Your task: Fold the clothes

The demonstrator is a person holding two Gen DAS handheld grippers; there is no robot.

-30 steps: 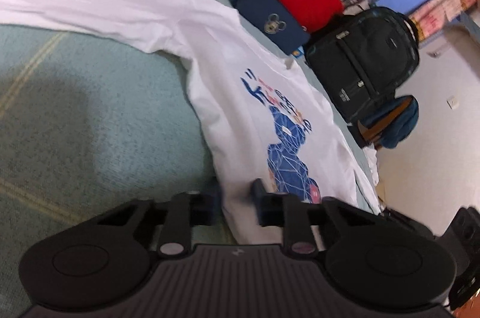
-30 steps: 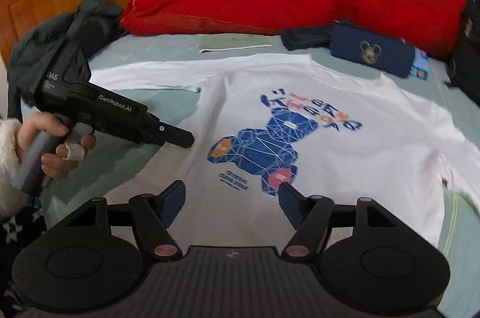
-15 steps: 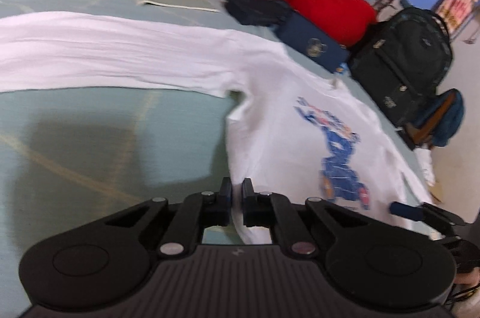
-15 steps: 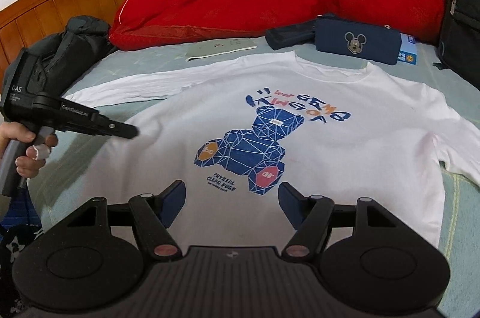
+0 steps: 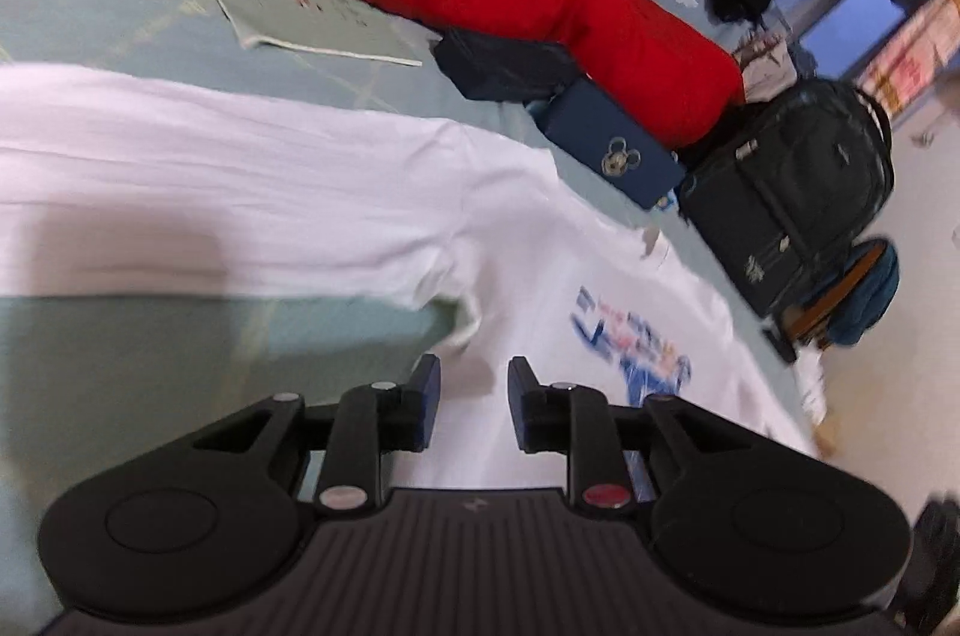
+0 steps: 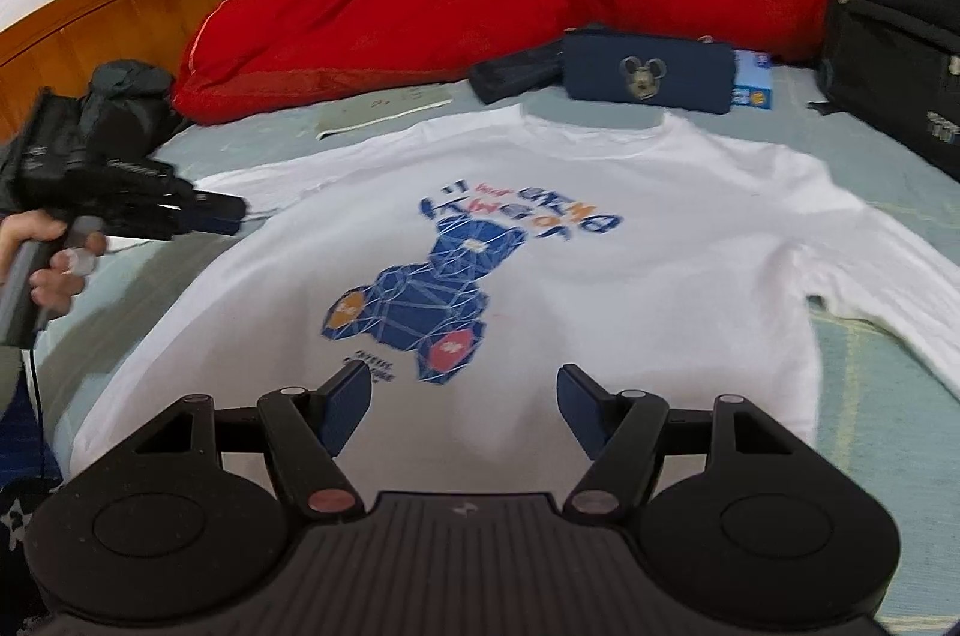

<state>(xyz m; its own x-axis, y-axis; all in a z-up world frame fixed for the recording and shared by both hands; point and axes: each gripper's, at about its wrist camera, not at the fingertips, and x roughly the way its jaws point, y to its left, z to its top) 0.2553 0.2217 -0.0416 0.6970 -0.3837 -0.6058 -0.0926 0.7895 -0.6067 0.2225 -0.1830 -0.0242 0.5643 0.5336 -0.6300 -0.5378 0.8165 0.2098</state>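
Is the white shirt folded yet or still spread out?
Spread out. The white shirt lies flat on the bed, print up, both sleeves extended sideways, no fold visible.

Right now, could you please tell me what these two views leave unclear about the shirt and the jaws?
- White shirt hem: right wrist view, hidden behind the right gripper.
- Right sleeve end: cut off by the picture's right edge.
- Print lettering: left wrist view, motion-blurred, unreadable.
- Left gripper: jaws opening over the shirt; blur hides whether fabric is caught.
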